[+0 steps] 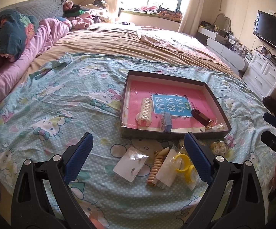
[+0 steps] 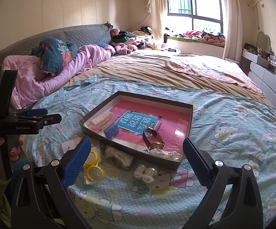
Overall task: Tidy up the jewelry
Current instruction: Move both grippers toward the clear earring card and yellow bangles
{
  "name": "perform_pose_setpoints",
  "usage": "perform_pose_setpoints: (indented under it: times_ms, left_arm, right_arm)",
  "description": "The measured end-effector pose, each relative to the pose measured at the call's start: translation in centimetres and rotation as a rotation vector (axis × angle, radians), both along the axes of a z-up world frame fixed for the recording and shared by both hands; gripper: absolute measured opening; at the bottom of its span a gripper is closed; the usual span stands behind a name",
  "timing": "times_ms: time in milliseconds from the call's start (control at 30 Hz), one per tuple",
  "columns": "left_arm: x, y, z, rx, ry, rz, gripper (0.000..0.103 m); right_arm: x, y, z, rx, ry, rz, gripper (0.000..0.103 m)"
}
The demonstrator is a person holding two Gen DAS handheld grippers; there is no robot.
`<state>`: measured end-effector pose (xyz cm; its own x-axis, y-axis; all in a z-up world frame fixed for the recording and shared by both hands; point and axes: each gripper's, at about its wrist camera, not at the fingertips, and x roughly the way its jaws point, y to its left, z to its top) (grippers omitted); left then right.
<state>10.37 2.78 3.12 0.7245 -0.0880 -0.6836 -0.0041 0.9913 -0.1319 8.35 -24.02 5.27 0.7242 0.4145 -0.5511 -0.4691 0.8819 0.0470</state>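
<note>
A shallow dark box tray (image 1: pixel 153 133) (image 2: pixel 130 149) lined with a pink book lies on the bed. Inside it are a white claw clip (image 1: pixel 144 112) (image 2: pixel 101 122), a small blue box (image 1: pixel 165 123) (image 2: pixel 111 131), a brown-strap watch (image 1: pixel 201 117) (image 2: pixel 153 139) and a small clear bag (image 2: pixel 164 153). In front of the tray lie a white earring card (image 1: pixel 131 164), a beige spiral hair tie (image 1: pixel 158 167), yellow rings (image 1: pixel 183 162) (image 2: pixel 92 164) and small white clips (image 1: pixel 219 147) (image 2: pixel 144 172). My left gripper (image 1: pixel 138 139) hovers open over the card and hair tie. My right gripper (image 2: pixel 137 143) hangs open above the white clips.
The bed carries a turquoise cartoon-print sheet (image 1: pixel 61 105), with pink bedding and pillows (image 1: pixel 33 43) at far left. A white dresser (image 1: pixel 265 76) stands beside the bed's right edge. A hand (image 2: pixel 14 148) holds the left gripper's handle at the right wrist view's left edge.
</note>
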Motion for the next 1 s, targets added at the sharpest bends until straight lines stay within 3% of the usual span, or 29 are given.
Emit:
perform_pose_setpoints:
  times_ms: [1000]
  left_arm:
    - [-1.0,2.9,-4.4,0.077,0.102,0.057,0.089]
  right_arm:
    - [-1.2,5.4,-3.9,-0.029,0.117,0.146,0.096]
